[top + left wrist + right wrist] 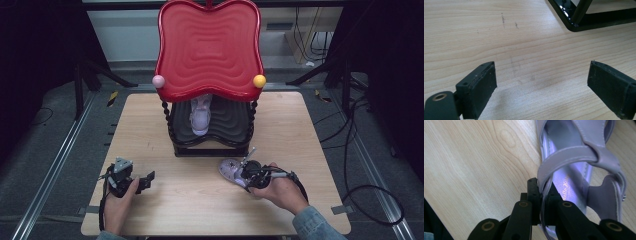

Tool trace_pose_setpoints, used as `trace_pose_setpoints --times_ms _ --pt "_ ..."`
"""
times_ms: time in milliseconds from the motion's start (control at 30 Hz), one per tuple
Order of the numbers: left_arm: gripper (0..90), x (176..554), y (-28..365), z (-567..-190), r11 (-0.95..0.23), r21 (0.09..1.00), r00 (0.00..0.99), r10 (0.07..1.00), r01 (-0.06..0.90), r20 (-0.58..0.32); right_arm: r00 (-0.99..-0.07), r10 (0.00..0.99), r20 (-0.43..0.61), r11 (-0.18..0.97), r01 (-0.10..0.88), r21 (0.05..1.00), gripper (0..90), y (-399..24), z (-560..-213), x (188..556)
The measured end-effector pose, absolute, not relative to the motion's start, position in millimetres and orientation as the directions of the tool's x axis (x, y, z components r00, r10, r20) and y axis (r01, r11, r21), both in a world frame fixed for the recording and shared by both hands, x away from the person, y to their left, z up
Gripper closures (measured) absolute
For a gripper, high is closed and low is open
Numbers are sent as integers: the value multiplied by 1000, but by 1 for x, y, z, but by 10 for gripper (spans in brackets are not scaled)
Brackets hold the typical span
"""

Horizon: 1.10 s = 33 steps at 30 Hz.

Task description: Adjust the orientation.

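A lilac sandal (230,170) lies on the wooden table (200,200) in front of the rack, right of centre. My right gripper (246,175) is shut on one of its straps; in the right gripper view the pads pinch the lilac strap (549,173) of the sandal (574,170) between them (543,192). A second lilac sandal (200,116) stands on the lower black shelf of the red-topped rack (209,50). My left gripper (142,181) rests near the table's front left, jaws wide apart (541,87) over bare wood.
The rack's black base (584,22) stands just ahead of the left gripper. A pink ball (158,81) and a yellow ball (259,81) mark the red shelf's front corners. Cables lie on the floor at the right.
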<state>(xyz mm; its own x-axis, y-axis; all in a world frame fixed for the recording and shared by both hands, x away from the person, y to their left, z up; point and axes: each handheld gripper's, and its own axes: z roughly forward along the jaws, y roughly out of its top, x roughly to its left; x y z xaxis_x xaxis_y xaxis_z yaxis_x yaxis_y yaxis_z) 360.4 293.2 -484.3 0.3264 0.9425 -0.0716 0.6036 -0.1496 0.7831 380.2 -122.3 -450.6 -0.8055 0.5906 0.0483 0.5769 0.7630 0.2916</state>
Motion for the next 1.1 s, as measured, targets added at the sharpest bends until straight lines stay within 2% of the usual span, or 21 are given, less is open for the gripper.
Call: trace_pose_setpoints --times_ms 400,800,1100 --pt "79 361 294 -485 -157 780 325 944 606 -63 -783 593 190 629 597 497 866 -137 -428 368" --pt "72 362 297 -487 -160 779 320 946 607 -55 -784 584 208 519 559 647 866 -137 -402 352" --pt "63 362 298 -488 -172 777 322 946 605 -41 -772 601 207 452 541 709 865 -139 -390 351"
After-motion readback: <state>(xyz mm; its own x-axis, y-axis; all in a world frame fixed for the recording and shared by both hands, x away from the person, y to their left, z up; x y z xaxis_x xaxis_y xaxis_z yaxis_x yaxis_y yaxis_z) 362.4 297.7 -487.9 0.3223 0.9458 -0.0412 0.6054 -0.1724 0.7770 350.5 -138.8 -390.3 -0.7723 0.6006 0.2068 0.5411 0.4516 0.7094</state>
